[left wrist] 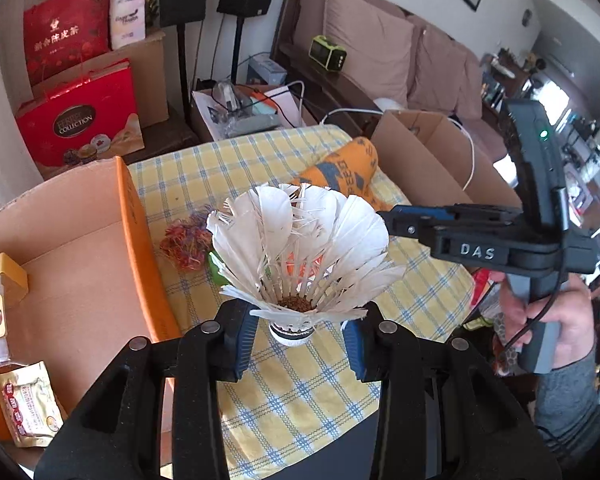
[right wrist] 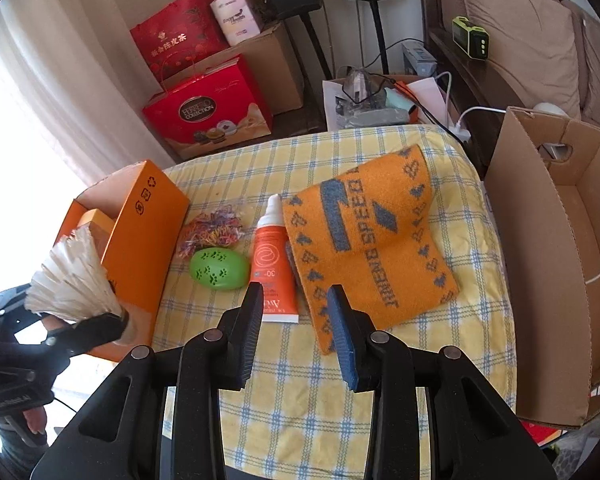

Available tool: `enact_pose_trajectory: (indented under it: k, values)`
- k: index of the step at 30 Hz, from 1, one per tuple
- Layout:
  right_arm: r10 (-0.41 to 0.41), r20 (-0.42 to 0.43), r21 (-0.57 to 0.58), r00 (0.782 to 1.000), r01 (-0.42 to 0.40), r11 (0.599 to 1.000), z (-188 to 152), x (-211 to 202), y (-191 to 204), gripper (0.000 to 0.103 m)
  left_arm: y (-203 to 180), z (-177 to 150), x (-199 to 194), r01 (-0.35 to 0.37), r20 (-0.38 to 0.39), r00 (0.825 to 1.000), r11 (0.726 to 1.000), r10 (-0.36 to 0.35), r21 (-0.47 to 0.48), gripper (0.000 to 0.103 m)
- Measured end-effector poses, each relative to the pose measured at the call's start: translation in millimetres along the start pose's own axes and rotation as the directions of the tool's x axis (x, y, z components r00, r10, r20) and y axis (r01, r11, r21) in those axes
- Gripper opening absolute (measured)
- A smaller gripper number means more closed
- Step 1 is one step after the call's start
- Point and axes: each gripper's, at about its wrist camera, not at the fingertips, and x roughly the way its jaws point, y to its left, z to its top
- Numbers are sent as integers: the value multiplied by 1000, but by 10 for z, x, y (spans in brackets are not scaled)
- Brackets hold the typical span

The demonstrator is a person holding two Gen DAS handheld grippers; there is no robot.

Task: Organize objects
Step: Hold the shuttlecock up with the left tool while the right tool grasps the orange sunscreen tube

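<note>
My left gripper (left wrist: 298, 344) is shut on the cork base of a white feather shuttlecock (left wrist: 300, 248), held above the table beside the orange box (left wrist: 80, 264); the shuttlecock also shows in the right wrist view (right wrist: 72, 280). My right gripper (right wrist: 296, 328) is open and empty, above the near end of the orange sunscreen tube (right wrist: 270, 268) and the edge of the orange knitted cloth (right wrist: 368, 244). A green egg-shaped toy (right wrist: 219, 269) and a heap of coloured rubber bands (right wrist: 212, 232) lie on the checked tablecloth (right wrist: 300, 400).
The orange box holds a small orange carton (left wrist: 2, 276) and a gold packet (left wrist: 28, 404). A brown cardboard box (right wrist: 556, 264) stands open at the table's right. Red gift boxes (right wrist: 208, 108), speaker stands and a sofa lie beyond the table.
</note>
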Motion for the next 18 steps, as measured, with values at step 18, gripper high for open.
enact_pose_trajectory:
  k: [18]
  values:
    - [-62,-112,-80,992,53,995,146,840,293,35,388,89,-192,-23,53,998,995,28,-101,35]
